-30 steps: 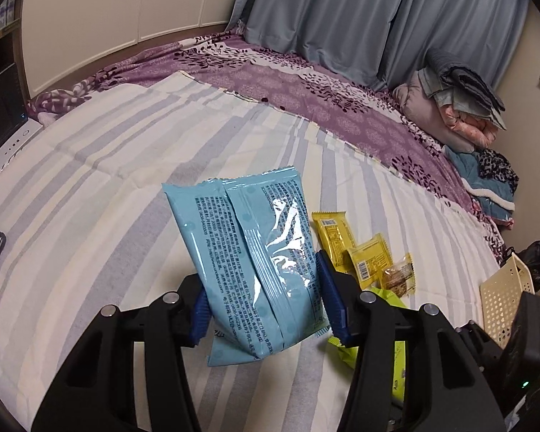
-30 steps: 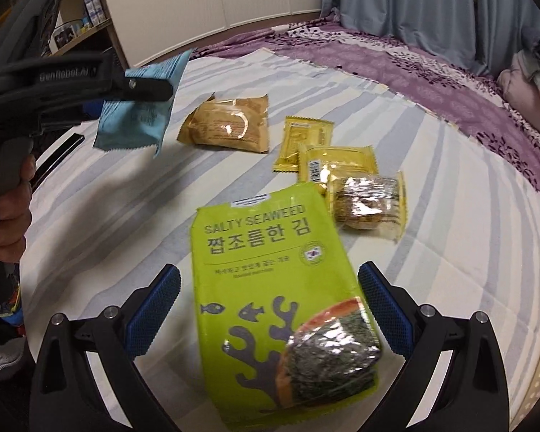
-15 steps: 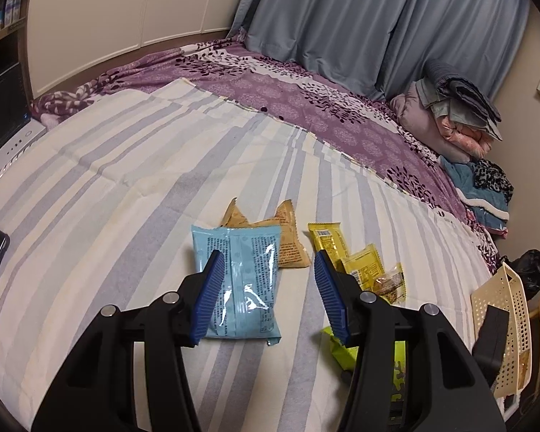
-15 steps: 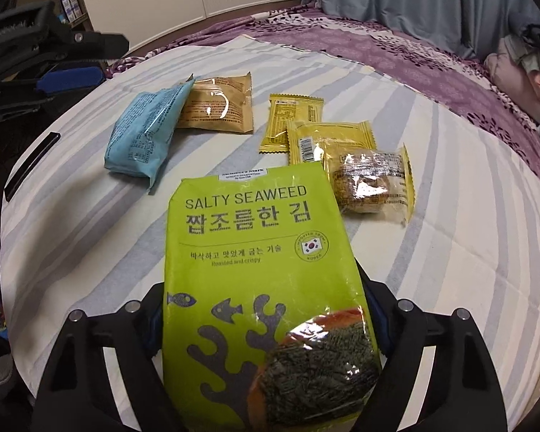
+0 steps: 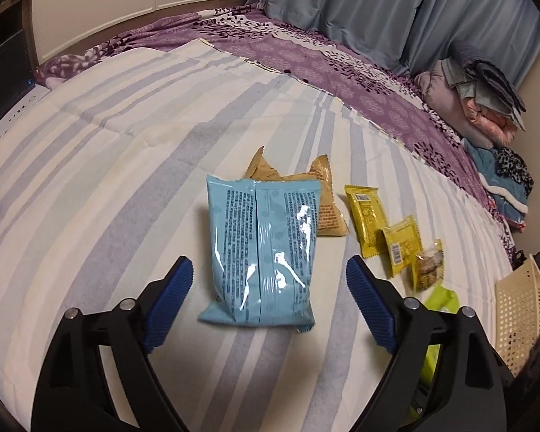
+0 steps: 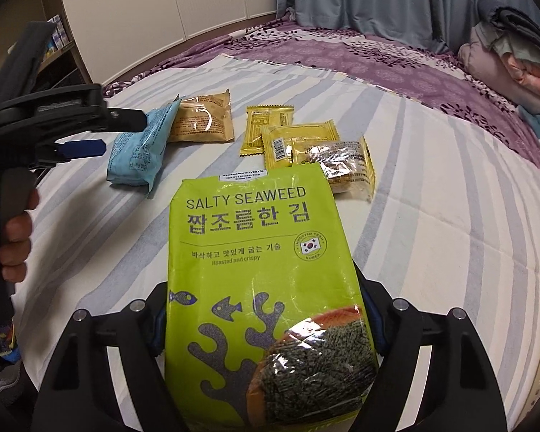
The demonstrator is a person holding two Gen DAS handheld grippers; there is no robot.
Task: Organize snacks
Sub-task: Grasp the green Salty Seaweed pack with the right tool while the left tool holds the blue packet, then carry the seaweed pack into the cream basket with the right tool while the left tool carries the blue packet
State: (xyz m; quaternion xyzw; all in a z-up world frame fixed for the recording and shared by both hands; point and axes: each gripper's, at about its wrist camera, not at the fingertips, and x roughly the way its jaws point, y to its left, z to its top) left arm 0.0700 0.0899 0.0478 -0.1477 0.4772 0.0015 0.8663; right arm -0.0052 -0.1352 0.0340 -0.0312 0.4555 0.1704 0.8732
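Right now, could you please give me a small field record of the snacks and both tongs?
surface: striped sheet
blue packet: lying flat, released
left tongs: opening, pads clear of the blue packet
seaweed pack: between the right tongs, which are closing on its sides
other snacks: tan packet, yellow packets
basket: at the edge

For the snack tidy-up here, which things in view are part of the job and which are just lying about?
Part of the job:
- blue packet
- seaweed pack
- brown packet
- yellow packets
- cream basket
- left gripper, jaws opening
- right gripper, closing on the seaweed pack

Just lying about:
- folded bedding
- curtain
- purple bedspread
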